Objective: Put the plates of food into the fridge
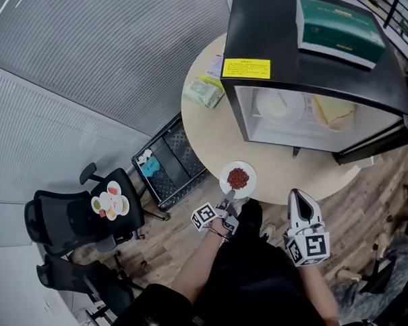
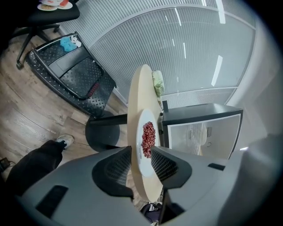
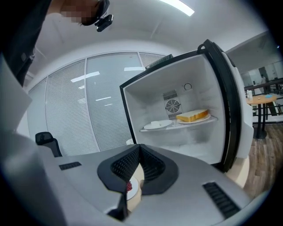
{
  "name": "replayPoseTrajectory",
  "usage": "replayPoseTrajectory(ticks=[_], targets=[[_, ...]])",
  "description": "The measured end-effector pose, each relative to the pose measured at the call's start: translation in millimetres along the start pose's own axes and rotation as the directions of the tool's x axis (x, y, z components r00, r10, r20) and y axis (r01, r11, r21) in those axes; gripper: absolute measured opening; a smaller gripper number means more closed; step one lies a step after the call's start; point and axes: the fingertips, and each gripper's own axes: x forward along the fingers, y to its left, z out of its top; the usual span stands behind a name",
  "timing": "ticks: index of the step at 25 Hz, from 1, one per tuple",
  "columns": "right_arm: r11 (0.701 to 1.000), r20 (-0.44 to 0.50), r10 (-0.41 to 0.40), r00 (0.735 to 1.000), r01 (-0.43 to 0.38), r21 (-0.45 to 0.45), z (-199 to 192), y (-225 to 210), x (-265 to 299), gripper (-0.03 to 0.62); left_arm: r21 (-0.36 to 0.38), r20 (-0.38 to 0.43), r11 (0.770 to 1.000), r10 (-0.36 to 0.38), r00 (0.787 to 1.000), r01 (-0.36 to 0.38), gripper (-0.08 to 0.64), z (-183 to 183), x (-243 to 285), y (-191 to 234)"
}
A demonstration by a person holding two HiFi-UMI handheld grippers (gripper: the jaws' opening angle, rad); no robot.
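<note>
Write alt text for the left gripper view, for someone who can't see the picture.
The left tongs are open astride the near rim of a white plate of red food, which lies at the edge of a round wooden table. Just beyond the plate on the same table is a small black fridge, its white inside in view.

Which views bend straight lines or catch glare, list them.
Left gripper view: fisheye bows the blinds, light streaks reflect on them, corners dark. Right gripper view: fridge door curves, ceiling light flares. Head view: sharp, evenly lit, mild bending.
</note>
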Motion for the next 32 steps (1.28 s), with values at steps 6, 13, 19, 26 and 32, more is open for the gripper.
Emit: replayPoseTrajectory(ticks=[6, 13, 19, 26, 32], targets=[[0.994, -0.031, 0.096, 0.995, -0.097, -0.046, -20, 33, 33, 0.009, -0.011, 0.004, 1.000, -0.007, 1.000, 0.007, 0.128, 4, 4, 0], [0.983, -0.077, 0.170, 0.982, -0.174, -0.056, -35, 59, 45, 0.009, -0.025, 0.005, 0.999, -0.019, 1.000, 0.019, 0.124, 6, 9, 3], [0.977, -0.103, 0.197, 0.975, -0.204, -0.063, -45, 66, 44, 0.009, 0.024, 0.003, 0.999, -0.047, 0.999, 0.047, 0.061, 3, 7, -3], [0.977, -0.107, 0.204, 0.973, -0.210, -0.045, -53, 70, 34, 0.009, -0.005, 0.004, 0.999, -0.054, 0.999, 0.054, 0.057, -20, -19, 6], [0.979, -0.080, 0.199, 0.977, -0.202, -0.037, -52, 72, 17, 0.009, 0.019, -0.028, 0.988, -0.153, 0.988, 0.154, 0.048, -42, -49, -14]])
